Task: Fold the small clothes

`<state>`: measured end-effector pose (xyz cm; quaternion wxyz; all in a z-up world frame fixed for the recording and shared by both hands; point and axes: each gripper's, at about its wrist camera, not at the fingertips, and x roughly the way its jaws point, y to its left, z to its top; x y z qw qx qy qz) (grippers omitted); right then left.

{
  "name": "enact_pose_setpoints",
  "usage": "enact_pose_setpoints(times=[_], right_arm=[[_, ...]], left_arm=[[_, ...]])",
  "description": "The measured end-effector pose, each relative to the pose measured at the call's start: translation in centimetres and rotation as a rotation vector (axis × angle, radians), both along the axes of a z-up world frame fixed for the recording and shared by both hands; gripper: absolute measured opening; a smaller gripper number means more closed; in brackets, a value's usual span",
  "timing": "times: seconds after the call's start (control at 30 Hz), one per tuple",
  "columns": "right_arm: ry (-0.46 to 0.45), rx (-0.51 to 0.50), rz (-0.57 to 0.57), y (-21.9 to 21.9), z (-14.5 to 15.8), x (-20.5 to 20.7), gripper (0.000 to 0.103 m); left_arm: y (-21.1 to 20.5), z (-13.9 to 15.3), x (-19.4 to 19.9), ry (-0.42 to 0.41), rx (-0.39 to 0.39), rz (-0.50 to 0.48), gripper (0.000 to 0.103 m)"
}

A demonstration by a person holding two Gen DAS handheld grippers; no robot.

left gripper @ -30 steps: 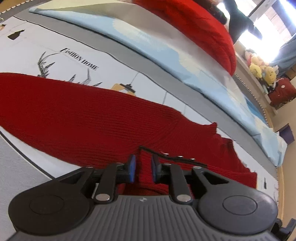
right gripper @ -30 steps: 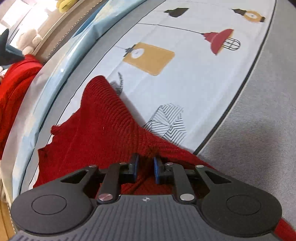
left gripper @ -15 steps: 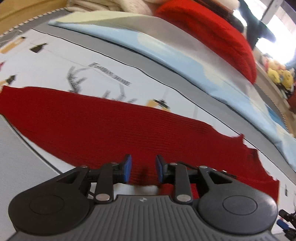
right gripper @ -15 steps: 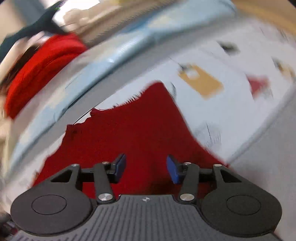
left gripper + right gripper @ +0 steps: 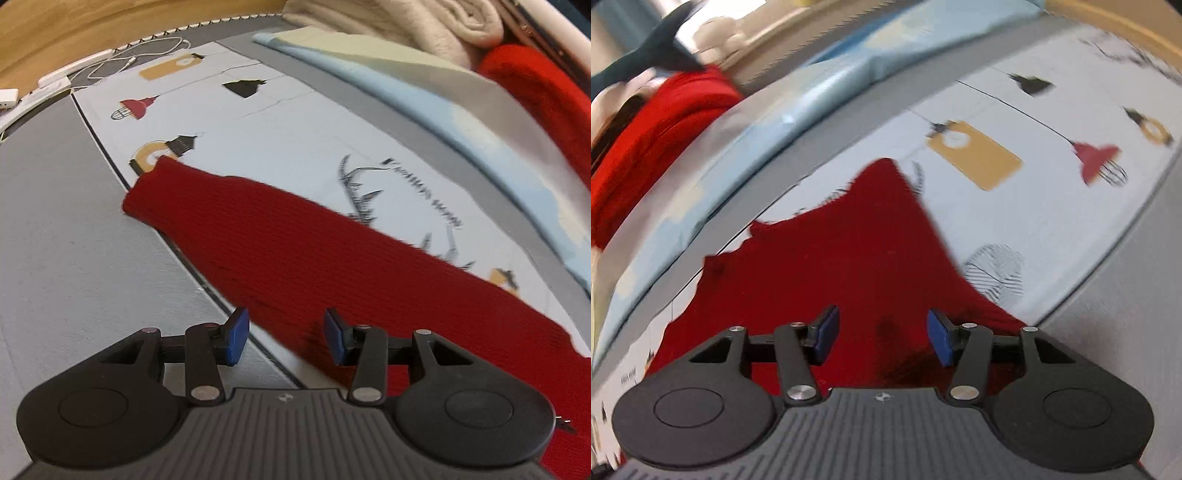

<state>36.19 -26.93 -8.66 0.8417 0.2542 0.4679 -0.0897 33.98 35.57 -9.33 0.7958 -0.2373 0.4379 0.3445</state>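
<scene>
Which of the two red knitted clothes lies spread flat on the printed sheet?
The darker red sweater, stretched flat across the printed sheet just ahead of the left tool. The brighter red garment lies bunched farther back.

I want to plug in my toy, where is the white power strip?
In the left wrist view, the white power strip lies at the far left edge, on the grey cover beside its white cable, beyond the red sweater.

Soft, even daylight is filling both fisheye views, edges are bowing strongly, and motion blur is smearing the right view's background.
</scene>
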Motion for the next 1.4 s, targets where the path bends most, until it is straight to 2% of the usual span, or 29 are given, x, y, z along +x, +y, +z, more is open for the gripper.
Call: enact_pose_setpoints(times=[0.13,0.37,0.6,0.8,0.83,0.87,0.97,1.1,1.17,1.2,1.27,1.33,1.4], right_arm=[[-0.024,-0.082,0.083,1.6,0.7,0.8,0.055],[-0.039,-0.1,0.155,3.9,1.3,1.2,0.055],[-0.031,-0.097,0.178,4.5,1.3,0.9,0.055],[-0.04,-0.096,0.193,4.5,1.8,0.6,0.055],[-0.04,-0.097,0.195,4.4,1.8,0.6,0.055],[-0.038,-0.096,0.194,4.3,1.9,0.5,0.055],[-0.039,-0.086,0.192,3.9,2.2,0.4,0.055],[-0.047,-0.084,0.202,3.6,2.7,0.2,0.055],[-0.04,-0.085,0.21,3.4,2.6,0.0,0.055],[-0.035,-0.087,0.213,3.4,2.5,0.0,0.055],[-0.026,-0.104,0.212,3.5,2.5,-0.2,0.054],[-0.02,-0.108,0.219,3.6,2.5,-0.3,0.054],[-0.028,-0.102,0.223,3.6,2.8,-0.4,0.054]], left_arm=[[1.0,-0.6,-0.1,0.028,0.031,-0.005,0.049],[1.3,-0.9,0.1,0.021,0.004,0.005,0.049],[2.0,-1.9,0.1,0.018,-0.056,0.034,0.049],[2.5,-2.3,-0.1,-0.016,-0.117,0.078,0.049],[2.5,-2.3,-0.2,-0.028,-0.127,0.082,0.046],[2.4,-2.4,-0.2,-0.036,-0.129,0.088,0.037],[2.3,-2.1,-0.5,-0.066,-0.114,0.114,0.02],[1.2,-0.9,-0.1,-0.084,-0.035,0.099,0.014],[-0.3,0.4,0.4,-0.097,0.05,0.068,0.012],[-1.5,1.4,0.8,-0.109,0.118,0.033,0.012],[-4.9,3.6,1.6,-0.144,0.27,-0.07,0.011],[-10.2,6.4,2.2,-0.25,0.408,-0.237,0.01],[-15.8,8.3,2.2,-0.385,0.431,-0.442,0.01]])
